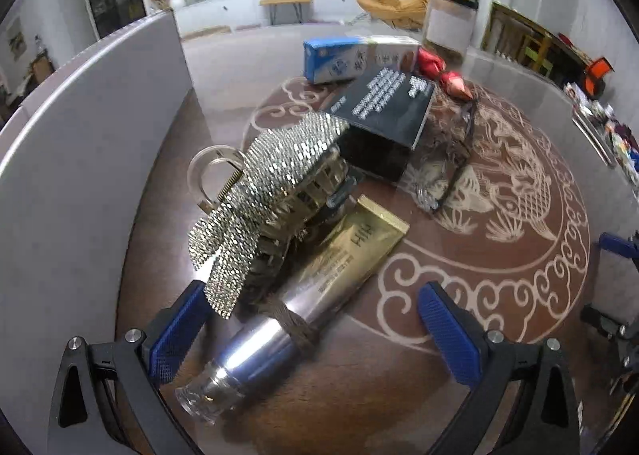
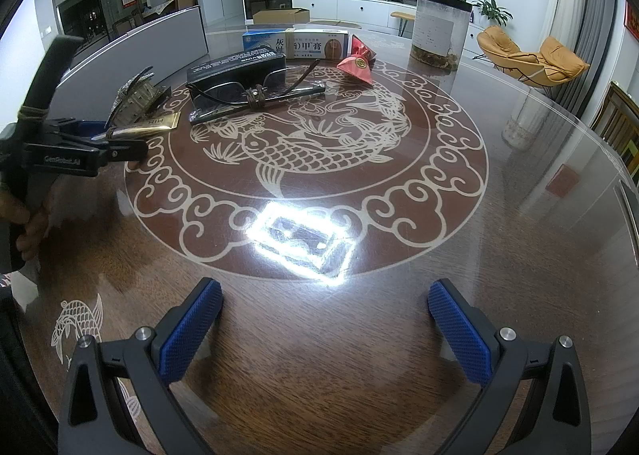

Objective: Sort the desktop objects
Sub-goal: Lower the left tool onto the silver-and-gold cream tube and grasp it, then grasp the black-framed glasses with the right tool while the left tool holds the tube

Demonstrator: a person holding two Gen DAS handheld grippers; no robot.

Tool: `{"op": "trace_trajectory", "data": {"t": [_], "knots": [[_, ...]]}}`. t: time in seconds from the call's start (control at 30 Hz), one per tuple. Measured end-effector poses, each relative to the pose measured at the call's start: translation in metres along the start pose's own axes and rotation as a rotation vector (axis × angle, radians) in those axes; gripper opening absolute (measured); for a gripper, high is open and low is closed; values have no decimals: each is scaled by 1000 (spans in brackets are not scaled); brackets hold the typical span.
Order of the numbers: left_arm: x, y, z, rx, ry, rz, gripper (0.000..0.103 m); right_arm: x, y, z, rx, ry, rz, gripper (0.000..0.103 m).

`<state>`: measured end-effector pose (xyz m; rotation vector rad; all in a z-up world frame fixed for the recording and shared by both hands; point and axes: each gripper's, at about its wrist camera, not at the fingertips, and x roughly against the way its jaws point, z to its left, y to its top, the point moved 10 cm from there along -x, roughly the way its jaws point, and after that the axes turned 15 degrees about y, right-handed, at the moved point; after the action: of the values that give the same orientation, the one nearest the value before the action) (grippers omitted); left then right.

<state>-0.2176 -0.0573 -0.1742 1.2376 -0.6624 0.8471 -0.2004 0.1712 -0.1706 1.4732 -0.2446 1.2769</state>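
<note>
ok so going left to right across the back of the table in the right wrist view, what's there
sequined hair clip → gold tube → black box → glasses → red packet → clear jar

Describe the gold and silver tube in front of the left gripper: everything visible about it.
The tube lies flat on the glass-topped table, between the open left gripper fingers, untouched by them. Its flat crimped gold end, printed with dark lettering, points away; the body fades to shiny silver toward a clear cap nearest the camera. A brown hair tie wraps around it. The sequined hair clip rests against its left side.
</note>
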Motion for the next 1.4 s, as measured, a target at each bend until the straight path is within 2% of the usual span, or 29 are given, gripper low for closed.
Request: {"op": "trace_trajectory", "data": {"t": [0.07,0.13,0.2,0.23,0.3,0.37,0.6,0.7,0.77,0.9,1.0,1.33,1.4], "knots": [[4,0,-5,-31,-20,-1,103,0,0,0,0,0,0,103],[10,0,-10,-47,-28,-25,95,0,0,0,0,0,0,103],[19,3,-8,-27,-23,-50,60,0,0,0,0,0,0,103],[20,4,-3,-11,-11,-45,54,0,0,0,0,0,0,103],[20,7,1,23,-35,-32,31,0,0,0,0,0,0,103],[24,3,2,59,-51,-12,27,0,0,0,0,0,0,103],[60,-42,-22,114,-80,38,27,0,0,0,0,1,0,103],[69,-61,-32,108,-43,34,28,0,0,0,0,1,0,103],[70,-63,-36,92,-6,32,31,0,0,0,0,1,0,103],[69,-68,-41,63,17,19,47,0,0,0,0,1,0,103],[67,-68,-44,37,41,10,48,0,0,0,0,1,0,103],[64,-66,-40,56,47,3,49,0,-1,0,0,1,1,103],[63,-66,-40,59,53,3,54,0,-1,0,0,1,1,103]]}}
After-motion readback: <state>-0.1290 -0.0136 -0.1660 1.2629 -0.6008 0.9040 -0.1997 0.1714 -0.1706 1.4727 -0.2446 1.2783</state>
